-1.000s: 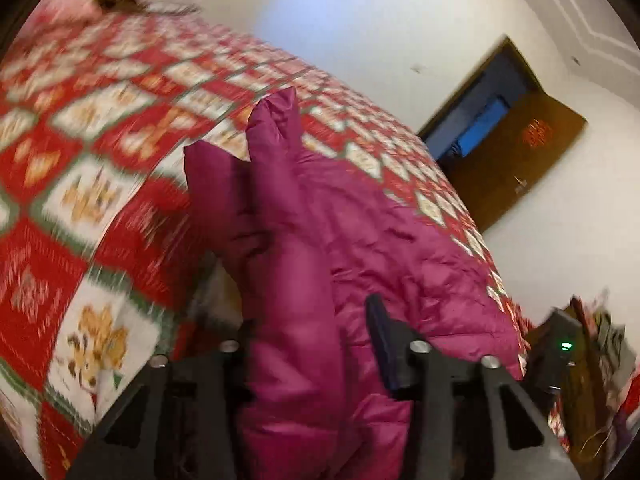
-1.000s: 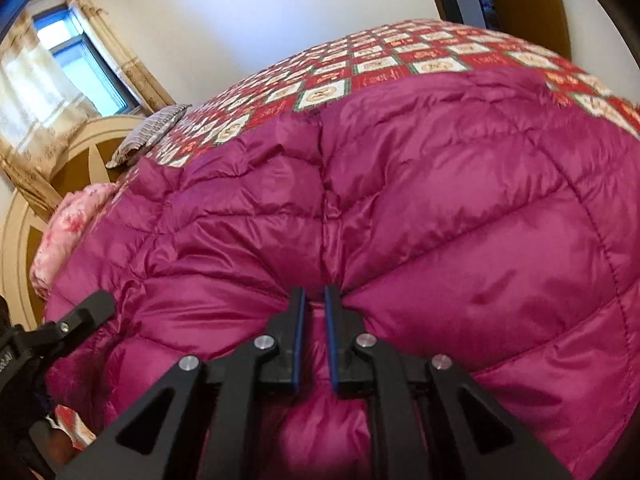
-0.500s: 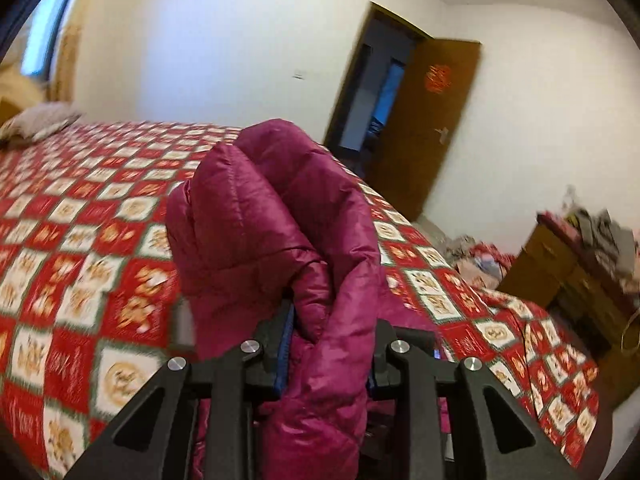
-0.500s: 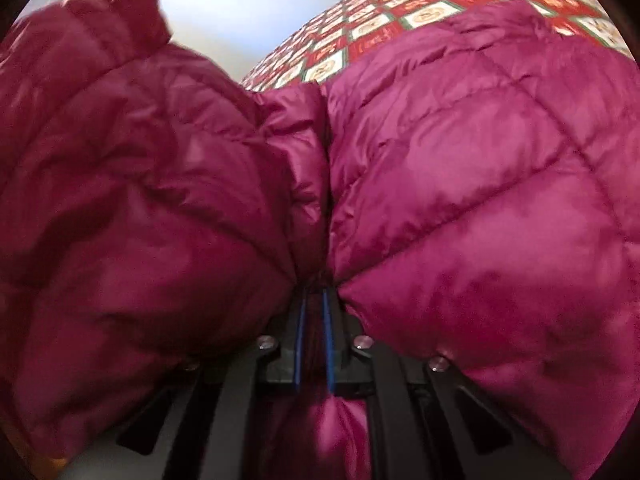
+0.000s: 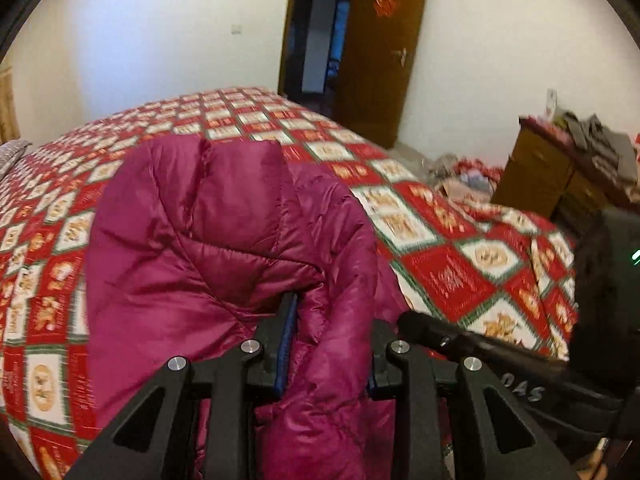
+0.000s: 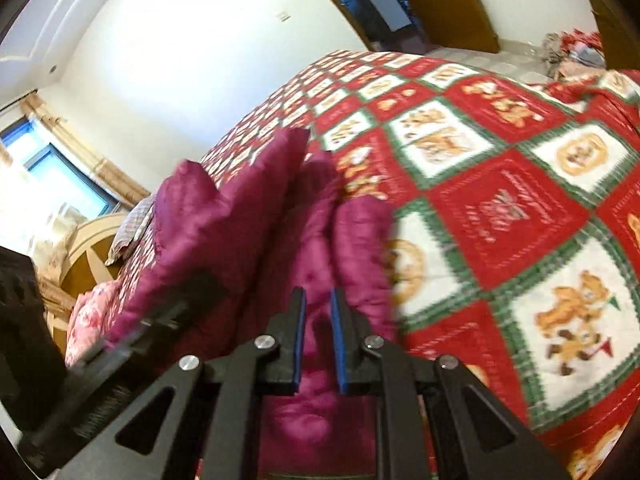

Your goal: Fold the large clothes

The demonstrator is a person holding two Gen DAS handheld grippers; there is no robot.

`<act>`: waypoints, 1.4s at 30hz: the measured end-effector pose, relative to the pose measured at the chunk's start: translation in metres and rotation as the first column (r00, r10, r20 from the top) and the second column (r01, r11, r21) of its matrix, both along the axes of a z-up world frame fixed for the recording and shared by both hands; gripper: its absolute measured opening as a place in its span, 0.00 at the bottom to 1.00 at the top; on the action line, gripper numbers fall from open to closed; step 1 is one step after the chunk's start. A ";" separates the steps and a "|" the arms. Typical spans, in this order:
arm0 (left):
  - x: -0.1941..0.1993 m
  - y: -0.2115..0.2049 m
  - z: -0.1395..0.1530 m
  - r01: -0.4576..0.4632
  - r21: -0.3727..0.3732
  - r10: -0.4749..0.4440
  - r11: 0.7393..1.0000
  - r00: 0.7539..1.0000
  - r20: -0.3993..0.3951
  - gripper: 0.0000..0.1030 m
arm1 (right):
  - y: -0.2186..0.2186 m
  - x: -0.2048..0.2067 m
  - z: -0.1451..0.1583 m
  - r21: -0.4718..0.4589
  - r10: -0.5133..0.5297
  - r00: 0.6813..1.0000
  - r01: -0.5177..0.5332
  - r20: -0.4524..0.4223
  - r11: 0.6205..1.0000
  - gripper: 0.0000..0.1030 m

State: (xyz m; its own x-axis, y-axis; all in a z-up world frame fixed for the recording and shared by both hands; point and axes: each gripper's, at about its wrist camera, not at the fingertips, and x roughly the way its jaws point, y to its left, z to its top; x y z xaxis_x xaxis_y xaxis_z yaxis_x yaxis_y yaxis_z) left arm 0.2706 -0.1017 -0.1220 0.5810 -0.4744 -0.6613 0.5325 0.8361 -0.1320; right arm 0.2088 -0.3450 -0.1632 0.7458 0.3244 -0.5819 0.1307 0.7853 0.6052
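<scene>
A magenta quilted down jacket (image 5: 224,240) hangs bunched above the red patterned bed. My left gripper (image 5: 328,344) is shut on a thick fold of the jacket, which fills the gap between its jaws. The right gripper's body (image 5: 500,364) crosses the lower right of the left wrist view. In the right wrist view the jacket (image 6: 248,216) rises in folds ahead of my right gripper (image 6: 318,320), whose blue-padded jaws stand a little apart with jacket fabric between them. The left gripper's body (image 6: 132,340) shows at lower left there.
The bed carries a red, white and green patchwork quilt (image 5: 460,264) (image 6: 520,208). An open brown door (image 5: 376,48) is behind. A wooden dresser (image 5: 560,176) piled with things stands right, clutter on the floor beside it. A pillow and headboard (image 6: 92,248) lie left.
Both grippers have lifted and swung with the jacket, which has come up off the bed into a bunch. The right gripper's jaws now stand slightly wider apart.
</scene>
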 end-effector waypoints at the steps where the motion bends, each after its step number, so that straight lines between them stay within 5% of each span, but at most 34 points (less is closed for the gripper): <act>1: -0.001 -0.005 -0.004 0.004 0.012 -0.004 1.000 1.000 -0.004 0.27 | 0.000 0.000 -0.002 -0.003 -0.005 1.000 0.005 -0.003 1.000 0.17; 7: -0.004 -0.024 -0.029 0.034 0.050 -0.032 0.998 0.999 -0.035 0.27 | -0.016 0.002 -0.005 -0.039 -0.017 1.000 0.017 -0.011 0.999 0.17; 14: -0.020 -0.028 -0.045 0.082 0.078 -0.087 0.994 0.994 0.069 0.28 | -0.023 0.030 0.018 -0.033 0.089 0.994 -0.087 0.066 0.996 0.25; 20: -0.043 -0.005 -0.032 0.192 0.075 -0.200 0.978 0.974 0.110 0.44 | 0.005 0.081 -0.028 -0.083 0.222 0.963 -0.236 -0.154 0.968 0.23; 26: -0.093 0.017 -0.017 0.309 0.193 -0.344 0.931 0.921 0.182 0.60 | 0.010 0.079 -0.039 -0.110 0.221 0.965 -0.237 -0.139 0.965 0.19; 29: -0.109 0.044 0.000 0.381 0.159 -0.406 0.911 0.896 0.180 0.64 | 0.010 0.072 -0.044 -0.076 0.222 0.967 -0.233 -0.128 0.970 0.19; 32: -0.109 0.078 0.016 0.402 0.087 -0.411 0.911 0.899 0.153 0.65 | 0.002 0.072 -0.046 -0.025 0.219 0.968 -0.224 -0.121 0.974 0.18; 37: -0.076 0.143 0.044 0.309 -0.153 -0.289 0.939 0.947 0.139 0.70 | 0.004 0.070 -0.041 -0.040 0.213 0.970 -0.219 -0.119 0.975 0.18; 40: -0.025 0.178 0.047 0.073 -0.254 -0.049 0.964 0.994 0.098 0.75 | 0.006 0.067 -0.037 -0.069 0.182 0.975 -0.192 -0.129 0.979 0.18; 42: 0.023 0.191 0.034 -0.143 -0.235 0.154 0.961 0.988 0.031 0.75 | 0.010 0.067 -0.034 -0.095 0.177 0.975 -0.190 -0.133 0.977 0.19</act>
